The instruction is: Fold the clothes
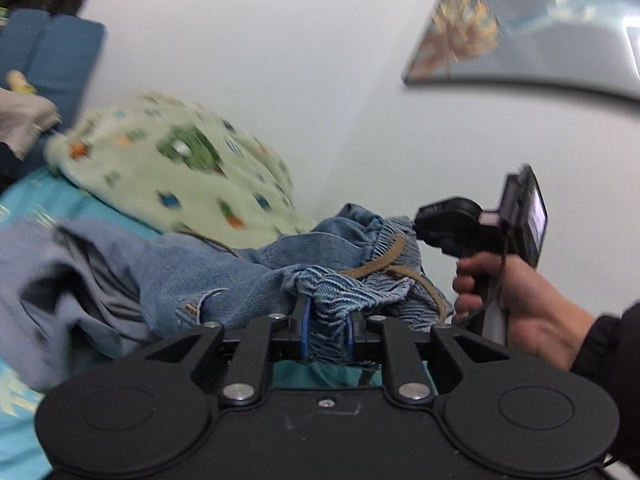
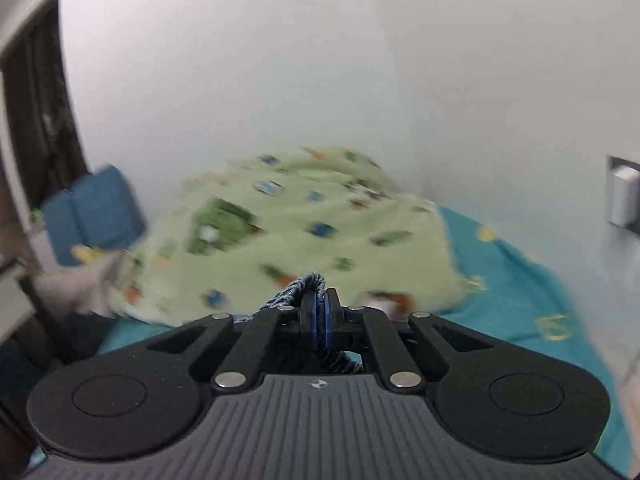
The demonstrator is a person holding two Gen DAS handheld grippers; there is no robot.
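Observation:
A pair of blue denim jeans (image 1: pixel 248 276) with an elastic waistband and a tan drawstring is bunched up above a teal bed sheet (image 1: pixel 28 200). My left gripper (image 1: pixel 327 320) is shut on the ribbed waistband. My right gripper (image 2: pixel 319 312) is shut on another part of the denim waistband (image 2: pixel 304 286); it also shows in the left wrist view (image 1: pixel 420 226), held in a hand at the jeans' right end. The rest of the jeans hangs out of sight below the right gripper.
A pale green patterned blanket (image 2: pixel 288 232) is heaped on the bed against the white wall. A blue cushion (image 2: pixel 94 212) and a grey cloth (image 1: pixel 24 120) lie at the left. A framed picture (image 1: pixel 532 24) hangs on the wall. The teal sheet (image 2: pixel 520 288) extends right.

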